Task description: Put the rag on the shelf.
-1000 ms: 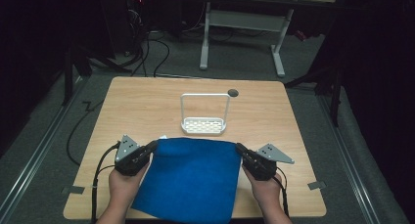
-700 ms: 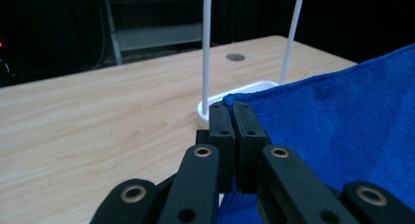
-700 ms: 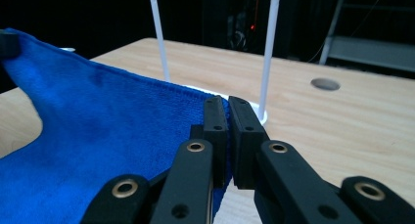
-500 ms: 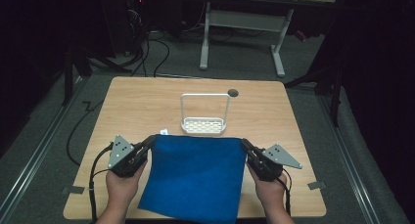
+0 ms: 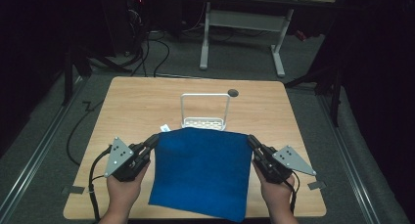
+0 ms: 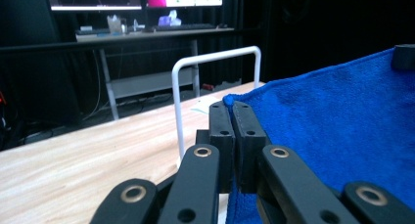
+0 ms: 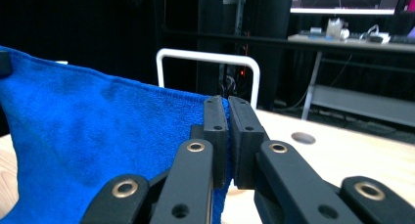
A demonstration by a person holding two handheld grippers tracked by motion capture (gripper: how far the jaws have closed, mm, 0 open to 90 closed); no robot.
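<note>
Both grippers were clamped on the blue towel (image 5: 203, 172), one far corner each. Left gripper (image 5: 152, 142) had the far-left corner pinched between its pads; in the left gripper view the jaws sat pressed together with the cloth edge caught at the tips (image 6: 234, 111). Right gripper (image 5: 252, 142) did the same at the far-right corner; the right gripper view showed a thin fold of cloth between its closed jaws (image 7: 228, 117).

The towel was stretched taut between the two grippers, its far edge lifted off the table (image 5: 147, 101) and running roughly parallel to the table's near edge. The rest of it sloped down toward the person, with the near end lying over the near edge of the table, closer to the near-right corner.

The white wire rack (image 5: 205, 114) stood upright near the table's middle, just beyond the towel's raised far edge; touching or not, couldn't tell. A small white tag (image 5: 165, 128) lay on the table by the rack's left foot. A round hole (image 5: 233, 93) sat in the tabletop toward the far edge.
</note>
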